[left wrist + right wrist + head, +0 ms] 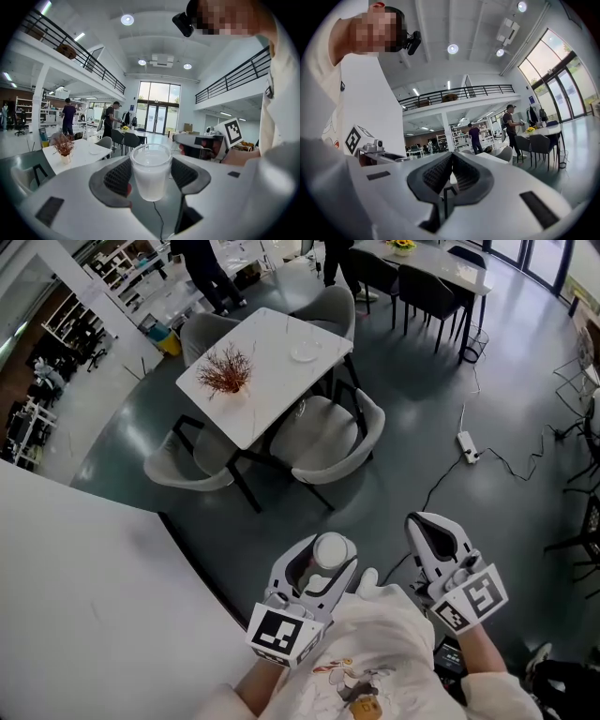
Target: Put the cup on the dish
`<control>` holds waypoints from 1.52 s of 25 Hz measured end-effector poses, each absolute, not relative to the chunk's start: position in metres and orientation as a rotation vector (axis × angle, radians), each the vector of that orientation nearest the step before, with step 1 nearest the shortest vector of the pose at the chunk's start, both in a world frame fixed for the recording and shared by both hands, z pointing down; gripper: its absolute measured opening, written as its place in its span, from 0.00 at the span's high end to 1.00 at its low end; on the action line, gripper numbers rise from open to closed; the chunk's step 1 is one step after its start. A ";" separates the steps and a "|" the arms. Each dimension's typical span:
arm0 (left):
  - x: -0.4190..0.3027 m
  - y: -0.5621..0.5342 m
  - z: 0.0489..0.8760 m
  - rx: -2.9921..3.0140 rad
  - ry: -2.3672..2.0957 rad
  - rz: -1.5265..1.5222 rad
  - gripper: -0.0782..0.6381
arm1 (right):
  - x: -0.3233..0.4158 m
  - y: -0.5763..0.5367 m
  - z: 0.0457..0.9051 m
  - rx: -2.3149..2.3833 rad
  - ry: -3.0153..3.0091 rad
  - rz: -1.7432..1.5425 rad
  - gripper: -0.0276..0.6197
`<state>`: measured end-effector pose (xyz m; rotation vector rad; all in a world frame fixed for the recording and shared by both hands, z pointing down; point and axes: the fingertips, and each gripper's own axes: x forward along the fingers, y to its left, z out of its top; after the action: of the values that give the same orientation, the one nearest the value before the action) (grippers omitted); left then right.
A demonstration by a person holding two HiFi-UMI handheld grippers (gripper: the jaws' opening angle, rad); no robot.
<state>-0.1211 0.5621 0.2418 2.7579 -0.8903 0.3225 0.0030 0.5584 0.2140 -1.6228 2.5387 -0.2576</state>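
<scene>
A translucent white cup (333, 548) is held upright in my left gripper (325, 562), which is shut on it, close to the person's body. In the left gripper view the cup (150, 171) fills the gap between the dark ribbed pads (118, 177). A small white dish (305, 352) lies on the white table (272, 381) far ahead, near its right corner; the left gripper view shows the dish (95, 151) small and distant. My right gripper (427, 527) is held beside the left one, shut with nothing in it; its pads (437, 174) meet.
A vase of dried reddish twigs (225, 371) stands on the white table, with grey chairs (330, 442) around it. A power strip and cable (468, 445) lie on the dark floor. A large white surface (84, 596) fills the lower left. People stand at the back.
</scene>
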 end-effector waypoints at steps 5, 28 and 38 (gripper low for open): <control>-0.124 0.570 0.248 2.695 -0.939 0.351 0.52 | 0.001 0.557 0.227 -1.567 2.571 -0.307 0.95; -0.081 0.469 0.260 2.677 -0.801 0.347 0.52 | 0.026 0.470 0.245 -1.640 2.539 -0.445 0.95; -0.090 0.382 0.249 2.711 -0.742 0.343 0.52 | 0.013 0.384 0.226 -1.701 2.522 -0.384 0.95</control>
<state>-0.0901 0.3823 0.2491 2.7105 -0.7419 0.3427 0.0129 0.3845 0.2264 -1.7009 2.5224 -0.3843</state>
